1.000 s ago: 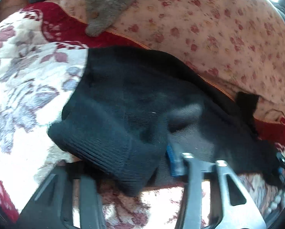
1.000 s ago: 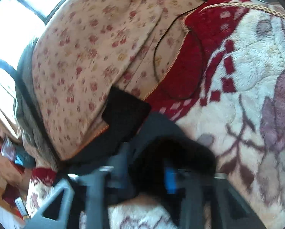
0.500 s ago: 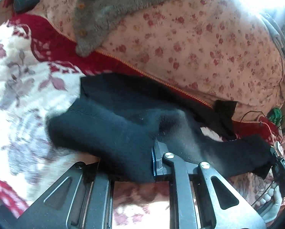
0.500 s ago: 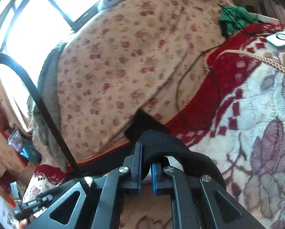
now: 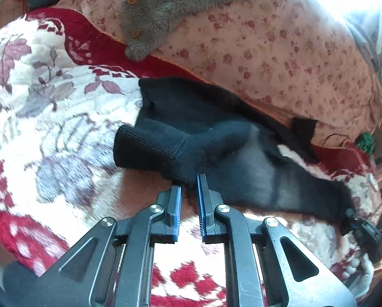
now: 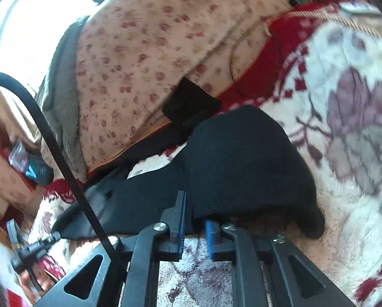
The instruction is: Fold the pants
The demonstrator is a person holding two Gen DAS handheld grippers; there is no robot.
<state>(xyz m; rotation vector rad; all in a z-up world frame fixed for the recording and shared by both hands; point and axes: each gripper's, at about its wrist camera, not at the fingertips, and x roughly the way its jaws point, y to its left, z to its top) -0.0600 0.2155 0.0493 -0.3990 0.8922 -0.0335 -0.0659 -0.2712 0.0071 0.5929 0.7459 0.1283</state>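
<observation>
The left claw [image 5: 188,186] pinches the ribbed cuff of the black pants [image 5: 216,153], lifted off the floral blanket [image 5: 50,102]. The right claw [image 6: 194,211], jaws just opening, barely straddles its cuff; that end may drop and spoil the fold.

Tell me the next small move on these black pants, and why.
Probably close the right tongs: they have just been opening with the edge of the black pants loose between them, while the left tongs pinch the cuff, so pulling now would drag one side.
</observation>
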